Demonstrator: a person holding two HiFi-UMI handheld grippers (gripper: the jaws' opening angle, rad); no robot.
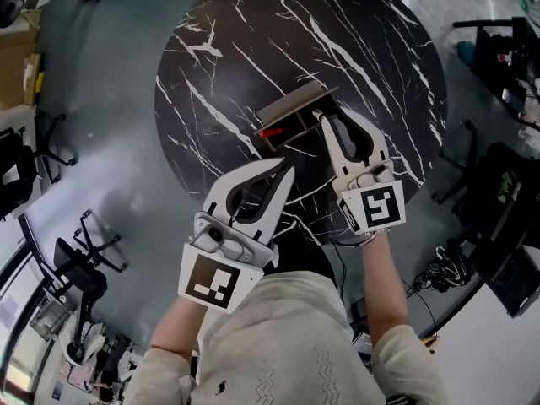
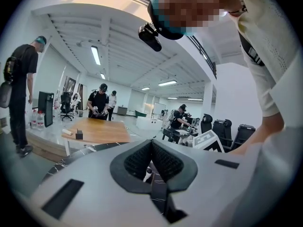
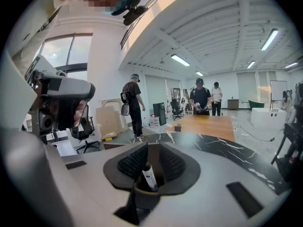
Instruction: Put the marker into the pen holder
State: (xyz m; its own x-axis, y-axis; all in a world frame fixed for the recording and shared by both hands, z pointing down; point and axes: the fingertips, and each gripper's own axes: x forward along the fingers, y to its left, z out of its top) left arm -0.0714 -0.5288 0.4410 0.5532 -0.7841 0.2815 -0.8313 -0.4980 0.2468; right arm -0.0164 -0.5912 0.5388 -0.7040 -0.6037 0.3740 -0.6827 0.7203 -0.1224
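Note:
The brown pen holder [image 1: 294,112] stands near the middle of the round black marble table [image 1: 253,40]; something red [image 1: 270,132] shows at its left end. My right gripper [image 1: 332,116] hovers at the holder's right side, jaws closed at the tips. In the right gripper view [image 3: 152,145], the hollow between the fingers shows a white marker [image 3: 150,176] with a dark end. It leans in the holder's round brown rim [image 3: 142,194], with gaps to both pads. My left gripper [image 1: 287,169] [image 2: 152,142] is shut and empty nearer my body. A small white object [image 2: 148,173] shows through its hollow.
The table's near edge lies under my arms. Black office chairs [image 1: 76,268] stand on the floor at the left, with more chairs and cables [image 1: 443,268] at the right. In the gripper views, people stand by a wooden table [image 2: 97,131] farther off.

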